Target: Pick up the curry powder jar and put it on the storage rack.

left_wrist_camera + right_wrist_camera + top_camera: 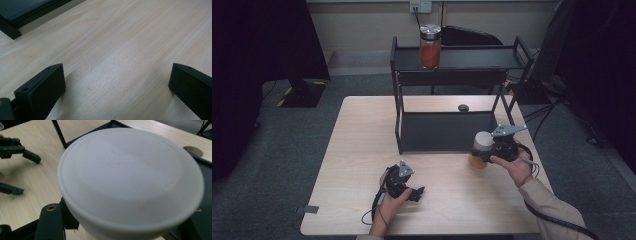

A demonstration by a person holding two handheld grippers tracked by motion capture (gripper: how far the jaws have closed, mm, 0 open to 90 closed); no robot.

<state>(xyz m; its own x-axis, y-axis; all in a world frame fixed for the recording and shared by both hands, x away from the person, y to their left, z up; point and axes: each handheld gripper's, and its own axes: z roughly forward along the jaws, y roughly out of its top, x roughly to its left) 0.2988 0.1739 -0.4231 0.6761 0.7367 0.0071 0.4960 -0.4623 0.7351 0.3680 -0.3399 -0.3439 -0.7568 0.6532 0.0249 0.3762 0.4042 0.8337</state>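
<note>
Right gripper (484,152) pinches white-lidded jar (482,150) near desk's right edge, lifting; next, onto shelf (452,131). Left gripper (414,192) spread, idle.

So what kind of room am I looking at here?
Probably a lab or test room, not a kitchen: a bare wooden table on grey carpet, a black two-tier shelf holding a lone jar, and black curtains at the sides.

Two handheld black two-jaw grippers: left gripper (416,193) and right gripper (482,154), each topped by a grey three-cornered plate, trailing black cable; brass-coloured screws at jaw bases; beige long sleeve (554,210) on right arm.
</note>
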